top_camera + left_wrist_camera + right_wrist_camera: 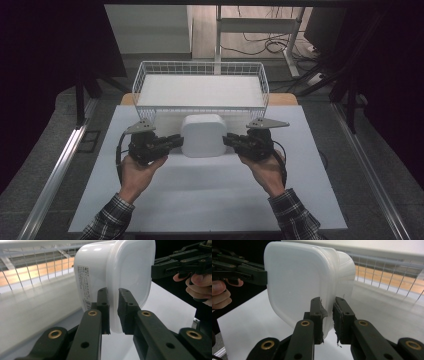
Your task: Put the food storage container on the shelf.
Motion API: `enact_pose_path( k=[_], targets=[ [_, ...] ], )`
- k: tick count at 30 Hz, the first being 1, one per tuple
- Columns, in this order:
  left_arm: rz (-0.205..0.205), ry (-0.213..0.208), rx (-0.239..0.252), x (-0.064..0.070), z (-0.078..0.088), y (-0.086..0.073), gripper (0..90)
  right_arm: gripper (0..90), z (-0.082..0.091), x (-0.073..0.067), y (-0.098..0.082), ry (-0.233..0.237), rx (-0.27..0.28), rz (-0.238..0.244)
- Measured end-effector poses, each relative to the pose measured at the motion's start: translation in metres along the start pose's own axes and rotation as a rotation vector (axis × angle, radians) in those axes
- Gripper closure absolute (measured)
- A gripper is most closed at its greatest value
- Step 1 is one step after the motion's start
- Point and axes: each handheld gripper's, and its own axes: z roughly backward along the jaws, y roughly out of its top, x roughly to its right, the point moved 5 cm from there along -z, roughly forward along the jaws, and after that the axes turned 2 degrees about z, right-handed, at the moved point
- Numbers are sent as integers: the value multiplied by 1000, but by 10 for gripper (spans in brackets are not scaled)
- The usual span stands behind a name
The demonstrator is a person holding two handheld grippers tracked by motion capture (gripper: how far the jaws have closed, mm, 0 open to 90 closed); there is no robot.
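I read this as the carry step: I have the white, rounded-square plastic container with its translucent lid [202,135] pinched from both sides and held up off the white surface [210,195], just in front of the white wire basket [145,75]. The container sits between my two claws, tipped so its lid faces back toward me, with its printed label turned to the basket side in the left gripper view.

My left claw [113,312] is clamped on the container's lid rim, one jaw on the body side and one on the lid side. My right claw [327,317] is clamped on the opposite rim in the same way. Neither has any slack showing.

My judgement is that the next move calls for lifting both claws together until the container's underside is above the basket's near wall, then carrying it forward and lowering it onto the basket's white floor. Both sides must move evenly, or the thin rim could twist out of a jaw.

Both forearms come in low and angle inward, hands gripping the handles, claws pointing toward each other across the container.
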Motion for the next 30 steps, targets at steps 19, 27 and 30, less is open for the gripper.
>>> enact_pose_path(
  k=[19,27,30],
  targets=[
    [-5,-5,61,-11,10,52,807,774,3,8,61,-6,65,24],
    [-8,-11,88,-16,13,78,807,773,4,12,88,-25,89,36],
    [-14,-10,90,-19,12,89,807,773,3,16,96,-30,95,33]
  ],
)
